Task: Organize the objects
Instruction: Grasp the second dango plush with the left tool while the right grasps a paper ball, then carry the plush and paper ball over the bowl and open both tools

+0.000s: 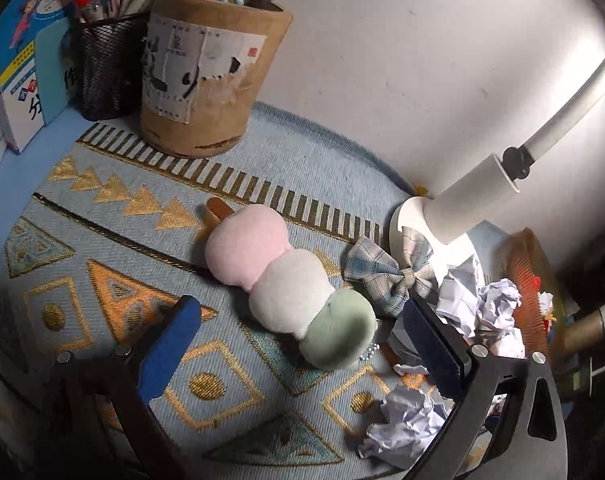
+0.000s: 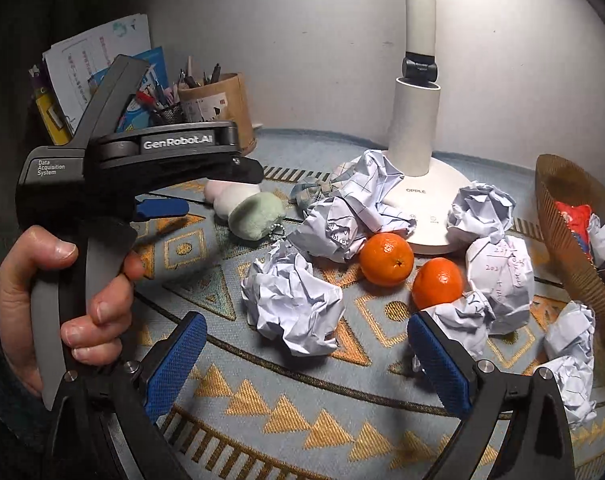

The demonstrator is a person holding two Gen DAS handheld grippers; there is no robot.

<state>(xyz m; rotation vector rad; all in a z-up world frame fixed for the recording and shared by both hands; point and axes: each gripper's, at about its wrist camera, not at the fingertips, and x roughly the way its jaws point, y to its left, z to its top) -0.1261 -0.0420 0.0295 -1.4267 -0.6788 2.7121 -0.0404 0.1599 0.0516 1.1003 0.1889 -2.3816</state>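
A plush skewer toy with pink, white and green balls lies on the patterned mat. My left gripper is open, and the toy's green end sits between its blue pads without touching them. My right gripper is open too, low over the mat, with a crumpled paper ball just ahead of its fingertips. Two oranges lie beyond, among several more paper balls. A plaid bow rests beside the toy, against the lamp base.
A white desk lamp stands at the back. A tan pen cup, a black mesh pen cup and books fill the far left corner. A brown corrugated basket with wrappers sits far right. A hand holds the left gripper's handle.
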